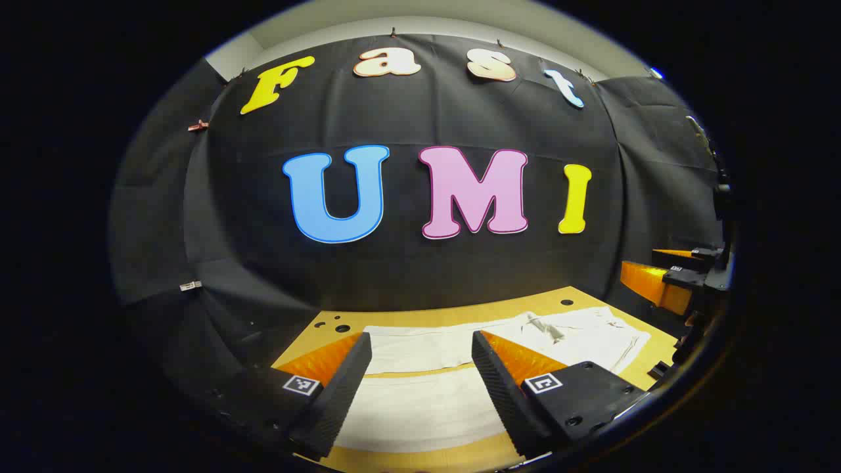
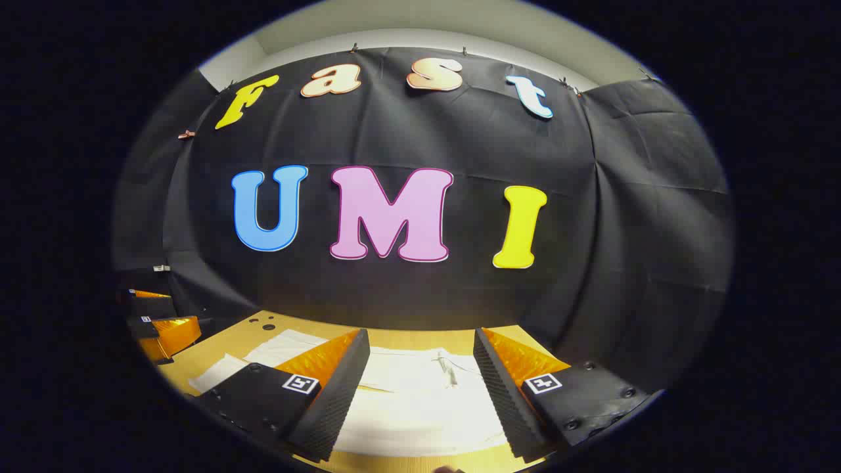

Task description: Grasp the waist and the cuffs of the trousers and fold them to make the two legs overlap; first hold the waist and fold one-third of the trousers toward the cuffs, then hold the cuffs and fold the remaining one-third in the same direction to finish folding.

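A: Where were the trousers (image 1: pixel 499 341)?

B: Spread flat on the tabletop (image 1: pixel 460 314), white cloth on tan wood. In the left gripper view they ran from the near edge toward the far right corner, with a rumpled part, drawstring and all, lying toward the right side. A strip of bare wood showed between two bands of the cloth.

A: And the left gripper (image 1: pixel 420 384)?

B: Its fingers stood well apart, with nothing between them. They hung above the near part of the cloth; whether the tips touched it, I couldn't tell.

A: The right gripper (image 2: pixel 420 387)?

B: Same story in the right gripper view: fingers spread wide, holding nothing, over the trousers (image 2: pixel 420 401) close to the near edge. The drawstring (image 2: pixel 450 371) lay just ahead, between the two fingers.

A: Could either camera see the other gripper?

B: Yes. In the left gripper view the right gripper (image 1: pixel 683 279) sat at the far right, above the right end of the tabletop. In the right gripper view the left gripper (image 2: pixel 158 322) showed at the far left, above the left end.

A: Anything else on the wood?

B: A few small dark holes (image 1: pixel 341 327) near the far left corner, and one more by the far edge.
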`<control>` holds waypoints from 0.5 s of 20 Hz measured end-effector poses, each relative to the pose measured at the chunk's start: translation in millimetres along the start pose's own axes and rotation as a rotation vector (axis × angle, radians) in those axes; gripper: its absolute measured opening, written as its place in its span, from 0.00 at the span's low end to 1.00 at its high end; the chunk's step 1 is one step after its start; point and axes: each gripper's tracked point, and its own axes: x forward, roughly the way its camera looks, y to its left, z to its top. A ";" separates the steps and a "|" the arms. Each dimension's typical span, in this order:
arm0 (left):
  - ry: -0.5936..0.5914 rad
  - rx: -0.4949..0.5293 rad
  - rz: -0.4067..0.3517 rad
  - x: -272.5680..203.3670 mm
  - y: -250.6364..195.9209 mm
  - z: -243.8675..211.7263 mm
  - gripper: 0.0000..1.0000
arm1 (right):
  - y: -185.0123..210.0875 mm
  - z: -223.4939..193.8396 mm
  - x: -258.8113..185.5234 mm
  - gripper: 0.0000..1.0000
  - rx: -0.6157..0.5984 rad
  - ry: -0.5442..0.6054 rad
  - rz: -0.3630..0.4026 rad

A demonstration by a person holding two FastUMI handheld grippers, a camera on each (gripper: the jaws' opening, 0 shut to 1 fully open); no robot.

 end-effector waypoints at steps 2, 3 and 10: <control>-0.007 0.026 0.034 12.0 6.4 2.3 0.97 | -6.0 -2.9 8.2 0.98 -0.017 -0.009 -0.006; -0.008 0.019 0.036 14.3 6.6 3.3 0.97 | -4.3 -5.0 9.0 0.98 -0.020 -0.009 0.005; 0.001 0.001 0.073 17.6 17.2 -1.7 0.97 | -7.2 -8.9 13.9 0.98 -0.008 -0.007 0.011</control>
